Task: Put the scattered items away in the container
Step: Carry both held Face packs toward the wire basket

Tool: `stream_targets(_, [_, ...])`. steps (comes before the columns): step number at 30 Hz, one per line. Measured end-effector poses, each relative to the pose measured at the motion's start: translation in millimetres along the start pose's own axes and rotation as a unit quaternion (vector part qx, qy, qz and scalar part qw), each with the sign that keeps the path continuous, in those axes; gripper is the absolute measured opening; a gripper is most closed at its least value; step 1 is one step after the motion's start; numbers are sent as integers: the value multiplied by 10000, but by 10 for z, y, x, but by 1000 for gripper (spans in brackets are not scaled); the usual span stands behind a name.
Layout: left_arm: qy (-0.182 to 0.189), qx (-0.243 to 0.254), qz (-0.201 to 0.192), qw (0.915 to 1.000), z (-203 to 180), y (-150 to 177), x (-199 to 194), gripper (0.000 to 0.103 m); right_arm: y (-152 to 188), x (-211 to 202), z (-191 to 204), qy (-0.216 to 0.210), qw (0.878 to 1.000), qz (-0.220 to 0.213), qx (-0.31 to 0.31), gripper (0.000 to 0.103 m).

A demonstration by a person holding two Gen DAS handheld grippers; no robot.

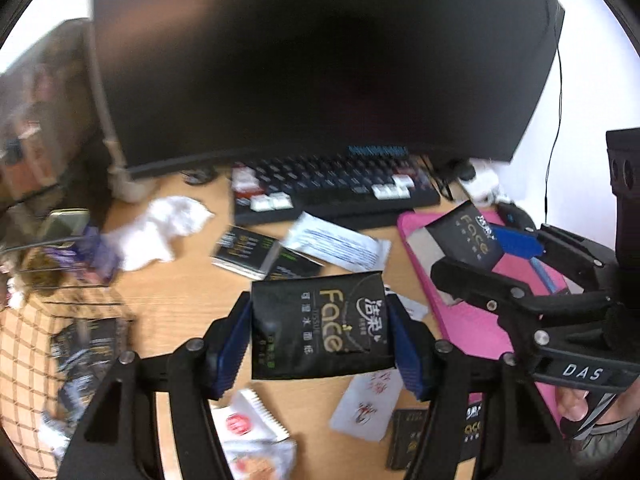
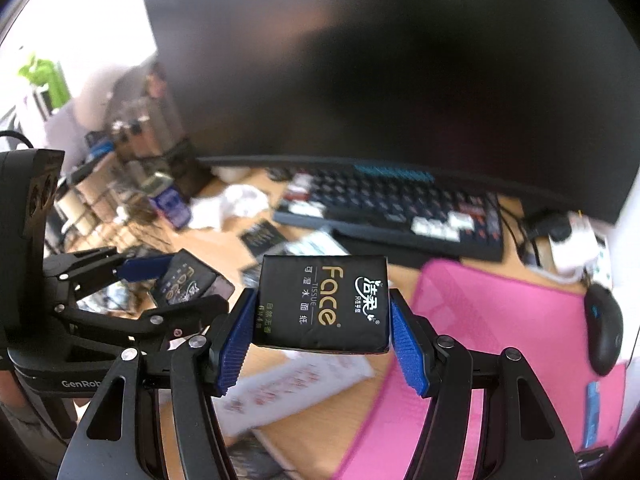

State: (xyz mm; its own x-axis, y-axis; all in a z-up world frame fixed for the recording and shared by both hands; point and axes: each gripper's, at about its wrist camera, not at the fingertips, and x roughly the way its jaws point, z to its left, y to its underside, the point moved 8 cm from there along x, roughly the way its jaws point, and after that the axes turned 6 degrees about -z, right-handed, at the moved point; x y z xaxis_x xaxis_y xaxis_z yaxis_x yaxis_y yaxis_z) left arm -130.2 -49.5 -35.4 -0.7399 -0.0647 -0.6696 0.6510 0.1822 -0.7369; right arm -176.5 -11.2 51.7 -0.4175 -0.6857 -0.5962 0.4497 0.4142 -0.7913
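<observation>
Left wrist view shows the left gripper (image 1: 320, 336) clamped on a black tissue pack (image 1: 320, 326) at frame centre, the right gripper (image 2: 322, 332) likewise gripping another pack (image 2: 324, 304) – carry step, I judge – next, release over the checked container (image 1: 28, 360) at lower left

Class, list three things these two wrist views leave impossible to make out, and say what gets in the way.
1. Left wrist view: contents of the checked container, blurred and cut off by the picture's edge.
2. Right wrist view: the cluttered shelf items, lost to motion blur.
3. Left wrist view: the sachet near the bottom edge, partly hidden behind the left tongs.
</observation>
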Motion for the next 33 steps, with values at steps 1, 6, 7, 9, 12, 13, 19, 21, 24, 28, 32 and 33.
stream_targets(1, [-75, -51, -95, 9999, 95, -23, -127, 69, -46, -25, 94, -47, 10000, -38, -60, 63])
stream_targets(6, [-424, -409, -531, 9968, 579, -73, -661, 69, -307, -44, 774, -404, 9977, -205, -506, 63])
stream_targets(7, [-511, -498, -593, 9957, 704, -63, -764, 69, -347, -30, 916, -505, 9968, -220, -582, 63])
stream_targets(9, [-745, -693, -681, 9925, 991, -12, -950, 69, -421, 27, 1260, -731, 9941, -240, -770, 63])
stream_targets(12, [-1111, -1059, -734, 9854, 1469, 127, -1191, 69, -475, 132, 1805, -1068, 9878, -240, -1106, 63])
stream_targets(13, [-1203, -1152, -747, 9832, 1593, 166, -1250, 69, -479, 153, 1967, -1165, 9856, -239, -1203, 63])
stream_targets(19, [-1776, -1665, -772, 9668, 2278, 422, -1501, 69, -392, 391, 2790, -1746, 9724, -89, -1544, 63])
stream_targets(21, [-1816, -1759, -715, 9649, 2383, 512, -1475, 69, -322, 489, 2944, -1836, 9701, 3, -1585, 63])
stream_targets(24, [-1821, -1825, -628, 9642, 2455, 608, -1415, 69, -211, 558, 2992, -1724, 9710, 34, -1659, 63])
stream_targets(28, [-1774, -1733, -530, 9673, 2372, 664, -1381, 69, -123, 546, 2971, -1725, 9703, 21, -1696, 63])
stream_targets(32, [-1765, -1752, -552, 9670, 2341, 645, -1395, 69, -137, 595, 2973, -1731, 9701, 23, -1698, 63])
stream_targets(33, [-1764, -1740, -560, 9672, 2337, 638, -1397, 69, -137, 594, 2971, -1738, 9700, 25, -1702, 63])
